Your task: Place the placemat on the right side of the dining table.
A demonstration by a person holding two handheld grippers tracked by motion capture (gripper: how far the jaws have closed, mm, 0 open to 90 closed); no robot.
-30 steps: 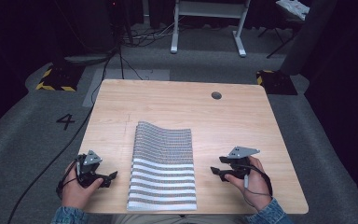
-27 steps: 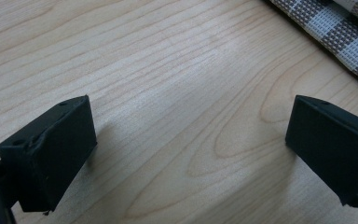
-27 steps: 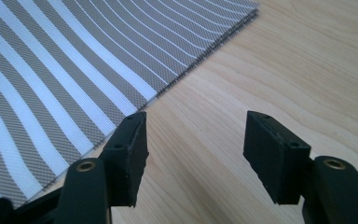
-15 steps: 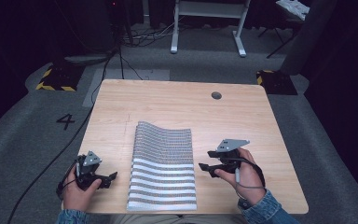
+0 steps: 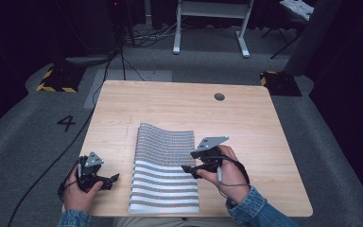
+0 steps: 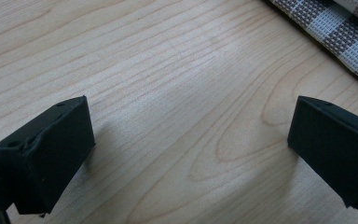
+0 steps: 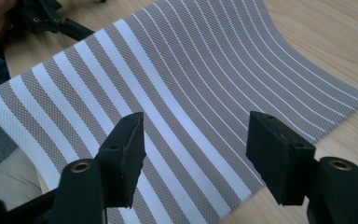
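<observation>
A woven placemat [image 5: 165,170] with grey and white stripes lies flat on the wooden table [image 5: 170,104], reaching the front edge. Its far end curves up a little. My right gripper [image 5: 189,161] hovers over the mat's right edge, jaws open and nothing between them. In the right gripper view the mat [image 7: 182,79] spreads out beyond the right gripper [image 7: 196,149]. My left gripper [image 5: 112,181] rests left of the mat near the front edge, open and pointing at it. In the left gripper view the left gripper [image 6: 191,149] frames bare wood, with a mat corner [image 6: 340,32] at top right.
A round cable hole [image 5: 219,96] sits in the table's far right part. Beyond the table are a white stand [image 5: 208,28], cables on the grey floor [image 5: 108,61] and a painted number [image 5: 66,123]. The left gripper [image 7: 51,21] shows at the right gripper view's top left.
My right gripper has moved left and a little up, from beside the mat to over its right edge. The left gripper has stayed put.
</observation>
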